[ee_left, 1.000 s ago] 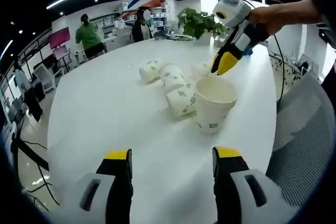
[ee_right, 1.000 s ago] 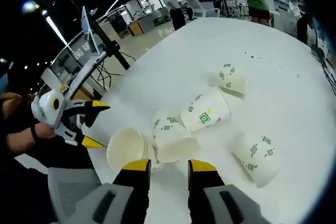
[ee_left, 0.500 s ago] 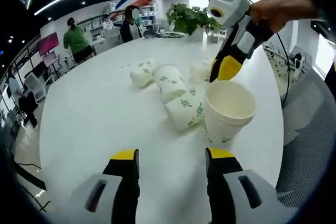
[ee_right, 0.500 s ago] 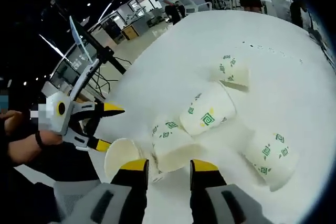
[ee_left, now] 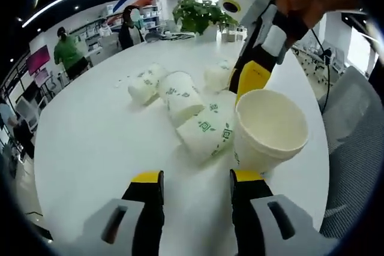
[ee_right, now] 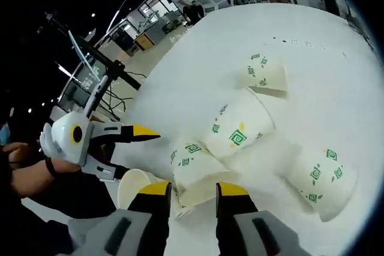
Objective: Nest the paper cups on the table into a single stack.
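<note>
Several white paper cups with green marks are on the round white table. One cup stands upright, mouth up, just ahead and right of my left gripper, which is open with nothing between its jaws. A lying cup touches the upright one; others lie behind. A hand holds my right gripper low over the lying cups. In the right gripper view my right gripper is open, its tips either side of a lying cup. The upright cup and left gripper are at left.
More lying cups spread over the table. A potted plant stands at the far edge. A grey mesh chair is at the table's right. People stand in the background.
My left gripper has come closer to the upright cup, which now looms larger on the right. My right gripper stays over the lying cup with the same jaw gap.
</note>
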### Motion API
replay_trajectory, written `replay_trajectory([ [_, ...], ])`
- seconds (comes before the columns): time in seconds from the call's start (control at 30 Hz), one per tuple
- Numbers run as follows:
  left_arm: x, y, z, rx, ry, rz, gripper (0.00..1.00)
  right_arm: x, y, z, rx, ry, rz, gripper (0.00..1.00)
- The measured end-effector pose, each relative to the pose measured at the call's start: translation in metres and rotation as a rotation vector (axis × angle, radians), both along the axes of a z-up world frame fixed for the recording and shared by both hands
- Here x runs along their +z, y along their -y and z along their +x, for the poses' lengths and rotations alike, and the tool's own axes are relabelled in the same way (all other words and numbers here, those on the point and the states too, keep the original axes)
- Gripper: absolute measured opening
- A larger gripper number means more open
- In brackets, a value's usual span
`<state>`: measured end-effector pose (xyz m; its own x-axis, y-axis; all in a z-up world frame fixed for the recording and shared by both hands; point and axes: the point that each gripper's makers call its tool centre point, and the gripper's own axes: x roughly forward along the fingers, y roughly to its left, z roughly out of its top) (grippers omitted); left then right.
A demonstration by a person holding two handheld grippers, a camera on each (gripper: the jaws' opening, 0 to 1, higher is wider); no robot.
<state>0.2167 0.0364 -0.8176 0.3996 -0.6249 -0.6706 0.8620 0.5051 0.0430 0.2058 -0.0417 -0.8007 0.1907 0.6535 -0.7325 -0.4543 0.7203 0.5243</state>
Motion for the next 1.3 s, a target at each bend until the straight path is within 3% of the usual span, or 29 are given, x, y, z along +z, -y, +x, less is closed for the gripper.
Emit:
replay_trajectory([
  [0.13, 0.002, 0.009, 0.0, -0.032, -0.006, -0.023, 0.36, 0.002, -0.005, -0.002, -0.016, -0.014, 0.014, 0.26],
  [0.53, -0.01, 0.014, -0.001, -0.106, -0.018, -0.003, 0.33, -0.004, -0.021, 0.002, -0.057, -0.056, 0.058, 0.24],
  [0.57, -0.01, 0.015, -0.001, -0.11, -0.017, -0.002, 0.33, -0.006, -0.02, -0.003, -0.012, -0.059, 0.062, 0.24],
  [0.67, -0.01, 0.018, -0.003, -0.124, -0.016, 0.0, 0.32, -0.009, -0.026, -0.001, -0.03, -0.065, 0.071, 0.24],
  [1.3, -0.009, 0.012, -0.003, -0.155, -0.003, 0.025, 0.31, -0.004, -0.059, 0.013, -0.036, -0.062, 0.118, 0.14],
])
